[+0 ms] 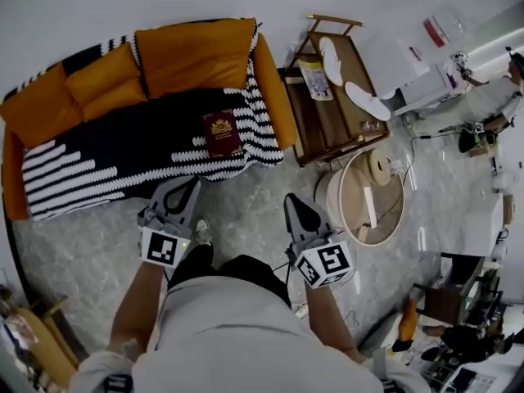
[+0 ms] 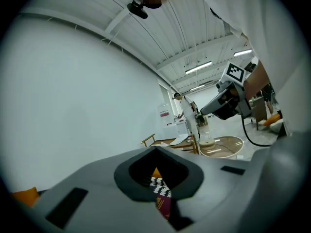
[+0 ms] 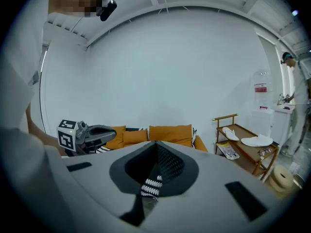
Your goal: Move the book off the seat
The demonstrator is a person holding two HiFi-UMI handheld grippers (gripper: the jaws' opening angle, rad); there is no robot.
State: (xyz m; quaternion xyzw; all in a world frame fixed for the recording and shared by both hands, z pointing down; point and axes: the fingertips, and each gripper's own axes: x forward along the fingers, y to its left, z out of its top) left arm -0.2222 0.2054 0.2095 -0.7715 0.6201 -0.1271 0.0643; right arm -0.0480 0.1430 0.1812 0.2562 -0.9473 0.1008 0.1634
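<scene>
I see an orange sofa (image 1: 275,92) with a black-and-white blanket (image 1: 106,160) on its seat. A dark red book (image 1: 222,133) lies at the blanket's 3 o'clock end.

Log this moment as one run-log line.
book: flat on sofa seat, untouched | left gripper: jaws together, empty, short of sofa | right gripper: jaws together, empty | task: book not yet moved

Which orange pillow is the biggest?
The orange fabric cushion at the right end of the sofa, behind the dark red book. The two cushions left of it are smaller.
</scene>
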